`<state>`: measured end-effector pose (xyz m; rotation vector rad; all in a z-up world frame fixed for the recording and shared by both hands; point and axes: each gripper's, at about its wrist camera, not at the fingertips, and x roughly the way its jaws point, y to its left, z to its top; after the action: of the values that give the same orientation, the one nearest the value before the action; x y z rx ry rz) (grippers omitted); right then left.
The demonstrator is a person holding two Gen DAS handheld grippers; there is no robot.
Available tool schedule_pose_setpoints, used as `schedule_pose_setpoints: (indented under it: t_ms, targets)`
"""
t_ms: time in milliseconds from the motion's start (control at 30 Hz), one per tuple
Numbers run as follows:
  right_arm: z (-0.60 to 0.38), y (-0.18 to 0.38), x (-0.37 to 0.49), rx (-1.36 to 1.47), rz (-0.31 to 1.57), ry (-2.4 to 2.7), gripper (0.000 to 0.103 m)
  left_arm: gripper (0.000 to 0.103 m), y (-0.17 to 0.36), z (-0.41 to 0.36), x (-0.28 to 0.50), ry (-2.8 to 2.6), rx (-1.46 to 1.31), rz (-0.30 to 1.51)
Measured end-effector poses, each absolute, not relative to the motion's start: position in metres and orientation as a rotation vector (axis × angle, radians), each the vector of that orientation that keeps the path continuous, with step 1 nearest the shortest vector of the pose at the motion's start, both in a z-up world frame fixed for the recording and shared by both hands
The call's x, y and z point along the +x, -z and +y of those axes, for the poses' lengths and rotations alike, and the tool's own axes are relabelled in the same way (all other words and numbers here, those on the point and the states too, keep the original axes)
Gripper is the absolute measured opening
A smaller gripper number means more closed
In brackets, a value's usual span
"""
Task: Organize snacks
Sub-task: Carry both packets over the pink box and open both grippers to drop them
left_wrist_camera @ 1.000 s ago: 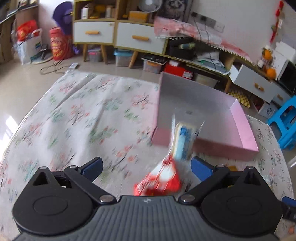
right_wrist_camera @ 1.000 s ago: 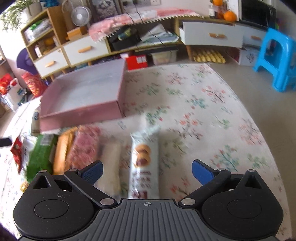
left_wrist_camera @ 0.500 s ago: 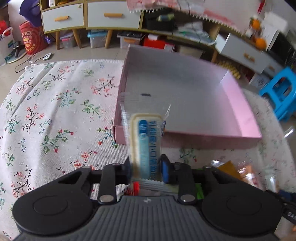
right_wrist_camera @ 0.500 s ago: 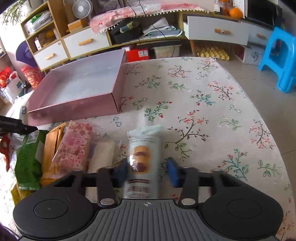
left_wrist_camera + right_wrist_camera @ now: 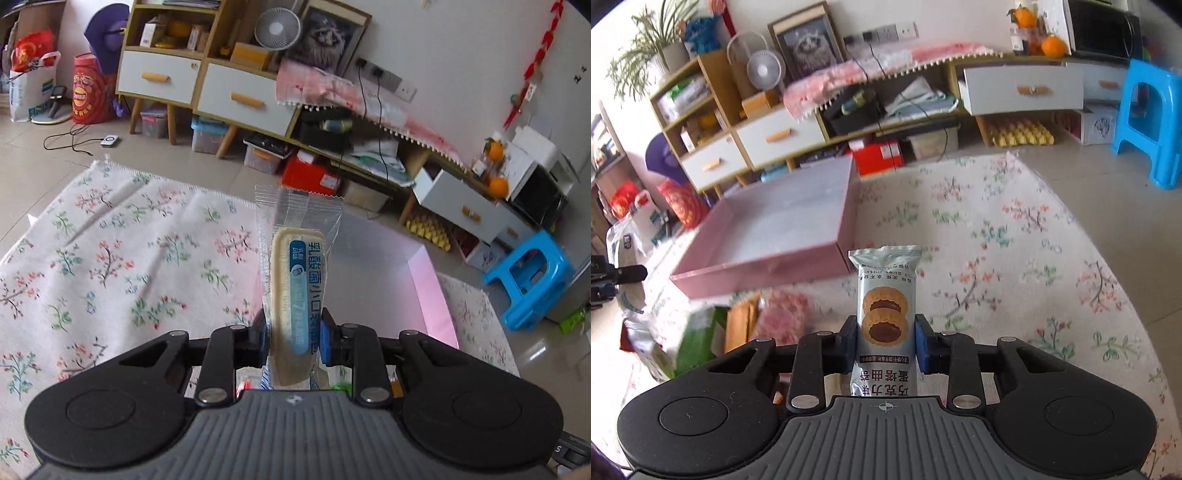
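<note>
We are seeing soft, even daylight filling both views, with a pale glare shining on the floor tiles [image 5: 537,354] at the right of the left wrist view. The fisheye lenses are bending the cabinets [image 5: 783,133] and room edges into curves. Motion blur is smearing the snack pile [image 5: 746,325] and the flowered cloth [image 5: 110,258].

blue stool [image 5: 1152,118], desk fan [image 5: 277,28], oranges [image 5: 1052,46]

Two grippers, left [image 5: 292,338] and right [image 5: 885,341]; two held snack packets, bread [image 5: 297,291] and cookie [image 5: 885,317]; one pink box [image 5: 768,236] at ten o'clock; one blue stool [image 5: 1152,122] at two o'clock.
</note>
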<state>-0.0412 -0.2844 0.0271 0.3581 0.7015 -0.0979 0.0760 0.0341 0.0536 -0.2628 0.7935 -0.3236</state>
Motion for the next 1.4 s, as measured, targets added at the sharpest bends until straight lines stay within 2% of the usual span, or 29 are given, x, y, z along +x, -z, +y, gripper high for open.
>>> schedule_pose_setpoints:
  t_ms: [167,333,400,667,733,867,900,967,1067,1133,1200,1400]
  targets:
    - [-0.281,-0.048,-0.012,0.405,0.657,0.011,0.029,0.023,-0.063,0.024,0.093,0.343,-0.241,0.766]
    - [-0.273,-0.065,0.052,0.480,0.631,-0.082,0.029,0.023,-0.058,-0.007,0.125,0.367,-0.184,0.776]
    - [-0.273,-0.063,0.085,0.531,0.659,-0.096,0.029,0.023,-0.050,-0.018,0.139,0.383,-0.142,0.784]
    - [-0.253,-0.039,0.160,0.444,0.749,0.022,0.030,0.024,-0.012,-0.041,0.168,0.310,0.013,0.845]
    - [-0.248,-0.029,0.167,0.412,0.793,0.049,0.032,0.028,-0.011,-0.042,0.167,0.288,0.044,0.839]
    - [-0.243,-0.026,0.159,0.364,0.818,0.111,0.034,0.044,-0.022,-0.029,0.156,0.267,0.043,0.814]
    - [-0.244,-0.030,0.152,0.369,0.802,0.107,0.044,0.049,-0.028,-0.024,0.151,0.266,0.035,0.809]
    - [-0.247,-0.041,0.130,0.392,0.770,0.106,0.054,0.053,-0.040,-0.011,0.134,0.251,0.024,0.801]
    - [-0.251,-0.057,0.090,0.454,0.742,0.082,0.056,0.065,-0.058,0.008,0.104,0.239,-0.005,0.780]
    - [-0.255,-0.064,0.062,0.526,0.728,0.058,0.065,0.078,-0.068,0.021,0.080,0.227,-0.060,0.771]
    - [-0.257,-0.069,0.031,0.582,0.712,0.044,0.079,0.084,-0.075,0.031,0.058,0.237,-0.123,0.779]
    - [-0.254,-0.072,-0.035,0.687,0.746,0.030,0.085,0.085,-0.096,0.048,0.003,0.246,-0.180,0.825]
